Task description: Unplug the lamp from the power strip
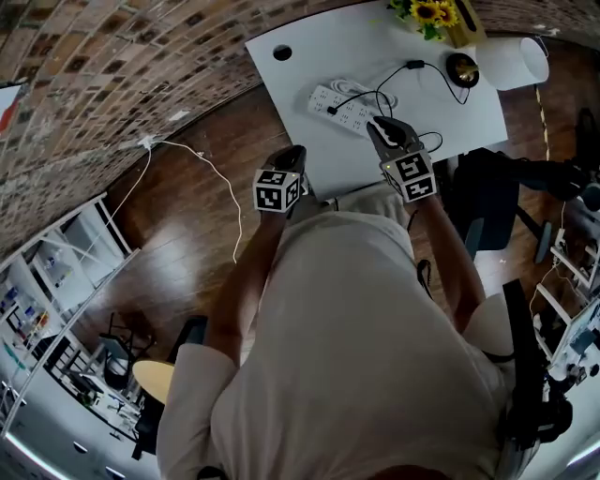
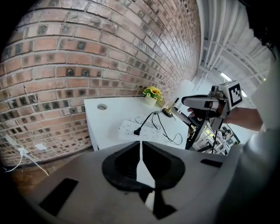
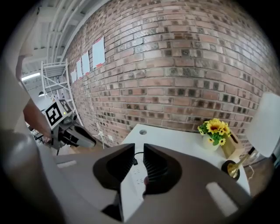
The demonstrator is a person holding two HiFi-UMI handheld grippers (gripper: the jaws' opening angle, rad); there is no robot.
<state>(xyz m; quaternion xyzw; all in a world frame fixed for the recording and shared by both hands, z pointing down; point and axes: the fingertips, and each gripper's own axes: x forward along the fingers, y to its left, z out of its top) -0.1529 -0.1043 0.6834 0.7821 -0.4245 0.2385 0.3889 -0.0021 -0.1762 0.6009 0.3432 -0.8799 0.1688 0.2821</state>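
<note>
A white power strip (image 1: 342, 108) lies on the white table (image 1: 319, 37), with a black plug (image 1: 335, 110) seated in it. The plug's cord runs to the brass lamp base (image 1: 462, 68) under a white shade (image 1: 514, 61). My right gripper (image 1: 380, 122) hovers just above the strip's near end, its jaws a little open and empty. Between them in the right gripper view (image 3: 138, 159) I see the strip (image 3: 136, 175) and the plug (image 3: 134, 161). My left gripper (image 1: 292, 152) hangs off the table's near edge, shut and empty (image 2: 140, 146), facing the strip (image 2: 146, 131).
A vase of sunflowers (image 1: 429, 11) stands at the table's far side, and a cable hole (image 1: 282, 52) at its left. A brick wall backs the table. A white cable (image 1: 216, 178) trails over the wooden floor. A dark chair (image 1: 497, 197) stands to the right.
</note>
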